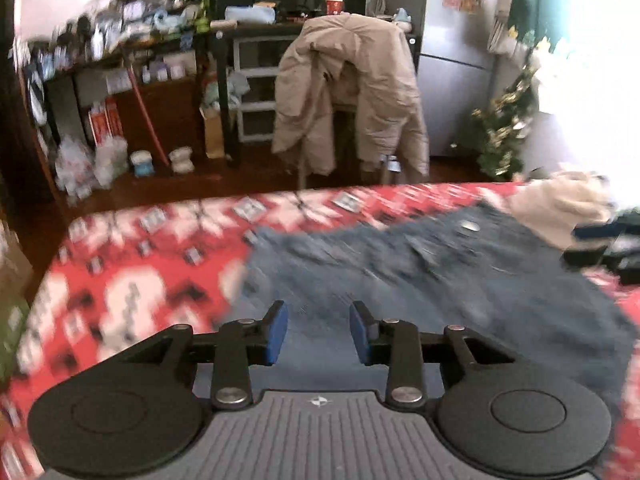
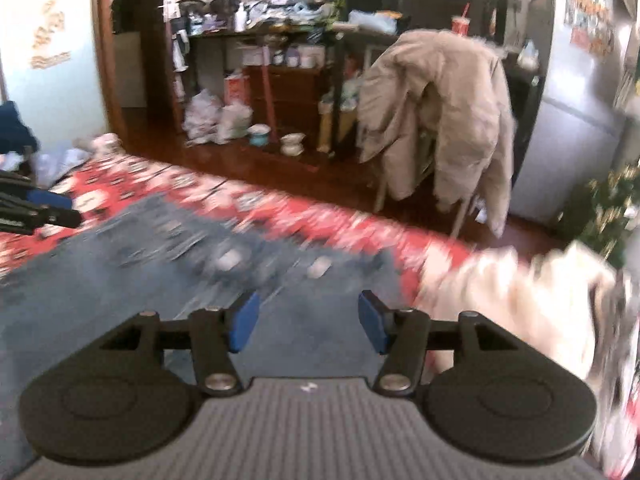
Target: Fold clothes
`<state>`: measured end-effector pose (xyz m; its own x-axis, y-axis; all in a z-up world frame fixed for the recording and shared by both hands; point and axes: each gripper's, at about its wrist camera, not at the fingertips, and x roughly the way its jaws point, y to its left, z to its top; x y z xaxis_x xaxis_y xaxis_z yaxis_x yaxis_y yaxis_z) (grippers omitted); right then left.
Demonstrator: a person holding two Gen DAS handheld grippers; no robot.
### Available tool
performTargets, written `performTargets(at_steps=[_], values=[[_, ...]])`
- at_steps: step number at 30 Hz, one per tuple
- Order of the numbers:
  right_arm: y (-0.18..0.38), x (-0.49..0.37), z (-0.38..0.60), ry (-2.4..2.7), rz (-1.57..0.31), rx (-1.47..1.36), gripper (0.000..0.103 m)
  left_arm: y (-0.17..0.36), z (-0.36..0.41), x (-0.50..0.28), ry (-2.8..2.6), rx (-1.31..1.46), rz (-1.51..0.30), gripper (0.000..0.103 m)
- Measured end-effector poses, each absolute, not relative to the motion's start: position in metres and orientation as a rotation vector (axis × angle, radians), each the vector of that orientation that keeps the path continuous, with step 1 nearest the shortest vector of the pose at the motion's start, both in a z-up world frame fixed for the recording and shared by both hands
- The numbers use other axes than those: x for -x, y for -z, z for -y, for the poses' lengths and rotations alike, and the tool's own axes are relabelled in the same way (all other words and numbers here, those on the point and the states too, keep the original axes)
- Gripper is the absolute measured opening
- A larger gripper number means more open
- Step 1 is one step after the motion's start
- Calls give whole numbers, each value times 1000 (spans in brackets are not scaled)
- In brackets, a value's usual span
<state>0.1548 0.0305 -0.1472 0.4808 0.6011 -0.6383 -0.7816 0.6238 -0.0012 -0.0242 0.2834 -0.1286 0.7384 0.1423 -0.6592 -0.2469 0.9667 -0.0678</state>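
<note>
My left gripper (image 1: 319,330) has its jaws parted with a clear gap, nothing between the blue pads (image 1: 277,334). It hangs over the near part of the blue jeans (image 1: 420,280); I can't tell if the tips touch the denim, too blurred. My right gripper (image 2: 307,326) is spread wider, also empty, blue pads (image 2: 372,326) apart over the same jeans (image 2: 132,272). The jeans lie spread flat on the red-and-white patterned cloth (image 1: 132,276) covering the surface, running from near centre out to the far right in the left wrist view. A cream garment (image 1: 560,208) sits bunched at the far right edge of the jeans; in the right wrist view it is just right of my right gripper, close by, cream garment (image 2: 516,300) heavily blurred. My left gripper shows at the far left of the right wrist view as dark bars. Beyond the surface, a beige coat (image 1: 352,92) hangs over a chair, cluttered shelves (image 1: 132,40) far left.
</note>
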Motion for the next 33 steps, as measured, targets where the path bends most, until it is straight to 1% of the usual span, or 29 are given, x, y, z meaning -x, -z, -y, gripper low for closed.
performTargets(at_steps=[2,4,5,10,16,18,20,24,25,31,33], values=[[147,-121,-13,-891,-690,275,58,130,-262,48,-182,216,-721,34],[146,-92,5,-923,-739,243,47,132,-242,66,-140,275,-750,29],[146,-76,11,-939,-763,229,45,134,-232,74,-114,307,-772,26],[153,-7,36,-979,-861,144,44,146,-199,111,-80,440,-818,25],[173,37,50,-996,-913,61,44,164,-177,130,-70,508,-832,24],[178,41,51,-1000,-922,21,44,171,-175,132,-70,532,-834,24],[188,34,50,-1006,-982,-76,43,177,-176,131,-73,570,-846,24],[202,17,48,-1004,-1077,-223,32,181,-179,134,-64,625,-817,23],[205,14,47,-998,-1098,-241,31,182,-180,134,-61,637,-819,22],[229,-2,48,-951,-1198,-429,30,194,-196,140,-60,817,-785,22],[231,-5,48,-939,-1192,-464,30,196,-197,141,-57,849,-777,25]])
